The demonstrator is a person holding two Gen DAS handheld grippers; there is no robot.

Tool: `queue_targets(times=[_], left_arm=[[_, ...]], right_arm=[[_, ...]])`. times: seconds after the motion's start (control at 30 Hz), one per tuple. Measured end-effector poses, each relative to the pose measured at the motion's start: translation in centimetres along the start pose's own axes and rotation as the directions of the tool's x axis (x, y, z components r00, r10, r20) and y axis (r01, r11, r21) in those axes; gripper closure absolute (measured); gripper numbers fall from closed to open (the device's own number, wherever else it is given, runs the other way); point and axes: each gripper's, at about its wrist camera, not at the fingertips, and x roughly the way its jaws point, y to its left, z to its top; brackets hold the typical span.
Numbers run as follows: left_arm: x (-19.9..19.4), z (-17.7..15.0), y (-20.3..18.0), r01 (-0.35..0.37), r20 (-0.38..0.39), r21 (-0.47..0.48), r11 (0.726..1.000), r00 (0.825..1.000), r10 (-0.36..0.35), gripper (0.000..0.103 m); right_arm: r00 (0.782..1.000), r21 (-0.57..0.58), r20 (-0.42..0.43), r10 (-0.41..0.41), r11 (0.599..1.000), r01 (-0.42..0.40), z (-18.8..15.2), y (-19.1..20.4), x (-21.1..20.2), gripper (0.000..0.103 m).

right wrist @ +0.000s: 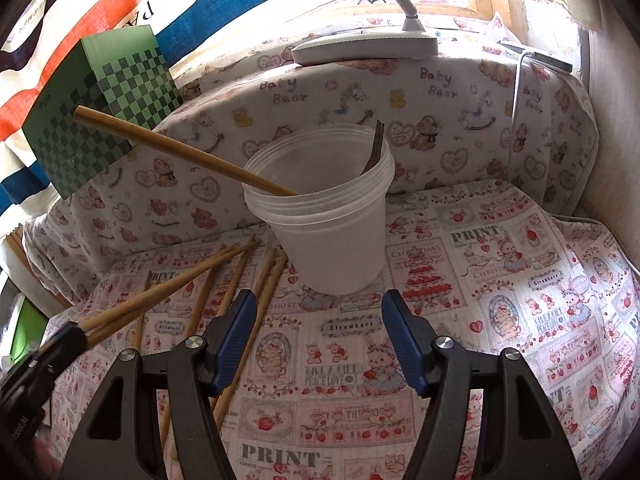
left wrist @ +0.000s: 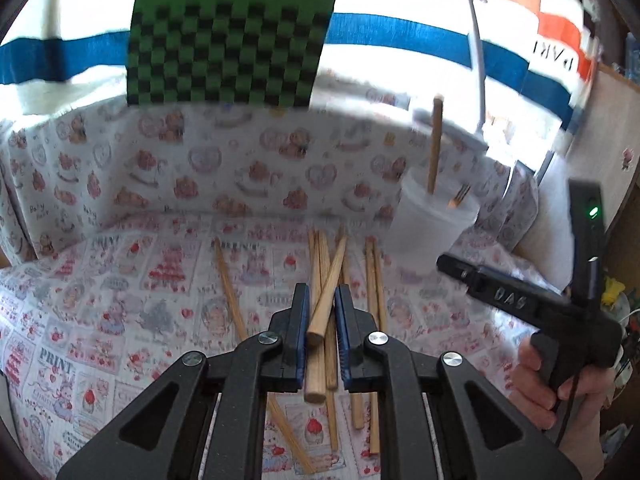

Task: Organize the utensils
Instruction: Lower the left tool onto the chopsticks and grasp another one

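Your left claw [left wrist: 322, 322] grips tan wooden chopstick [left wrist: 326, 292]; right claw [right wrist: 318, 336] wide, empty. Translucent plastic cup [right wrist: 332, 236] holds two utensils; several chopsticks left on tabletop [right wrist: 500, 280].

Chopsticks [right wrist: 236, 276], cup [right wrist: 332, 240] on printed cloth [right wrist: 500, 280]

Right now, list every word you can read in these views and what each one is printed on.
"Baby Bear": bear-print cloth behind the plastic cup.
"PRINT": patchwork tablecloth.
"CHRISTMAS": same tablecloth, right of the cup.
"Strawberr", partly legible: same tablecloth.
"GIVE A GIFT PEACE LOVE", roughly: same tablecloth.
"DAS": embossed on the right claw.
Green checkered box: text too blurred.
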Motion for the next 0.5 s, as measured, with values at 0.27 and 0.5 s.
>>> queue_targets(times=[0.27,0.5], left_arm=[[2.8,-1.0,0.5,0.012,-0.125,-0.034,0.999,0.992,-0.016,0.093],[-1.1,-0.3,0.2,-0.012,0.112,-0.001,1.0,0.994,0.012,0.097]], right_arm=[[1.0,-0.013,-0.026,0.002,1.0,-0.002,-0.1,0.2,0.4,0.036],[0.998,-0.051,-0.06,0.005,0.999,-0.008,-0.4,0.9,0.7,0.036]])
